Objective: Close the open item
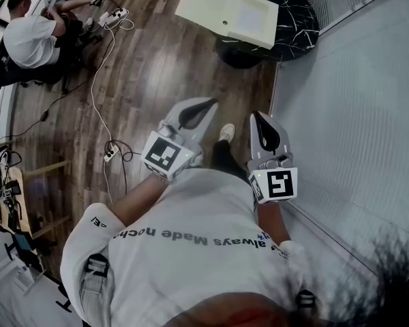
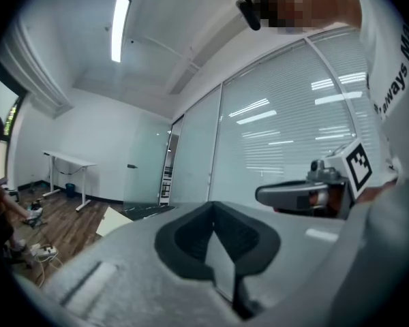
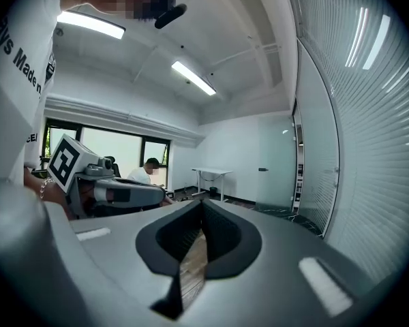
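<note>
- Where is the open thing?
- The white box (image 1: 226,11) lies open on the black counter (image 1: 296,19). It is at the counter's left edge, and one corner sticks out over the wooden floor (image 1: 157,67).
- Is a claw touching it?
- No. Both are well apart from it, close to the person's body.
- What is the left claw (image 1: 210,105) doing?
- Its two jaws are pressed together. Nothing is between them.
- And the right claw (image 1: 260,116)?
- Its tips meet too, and it holds nothing. It sits just beside the left one, next to the glass wall (image 1: 354,114).
- Is anyone else there?
- Yes, a person (image 1: 31,39) sits far off on the floor side.
</note>
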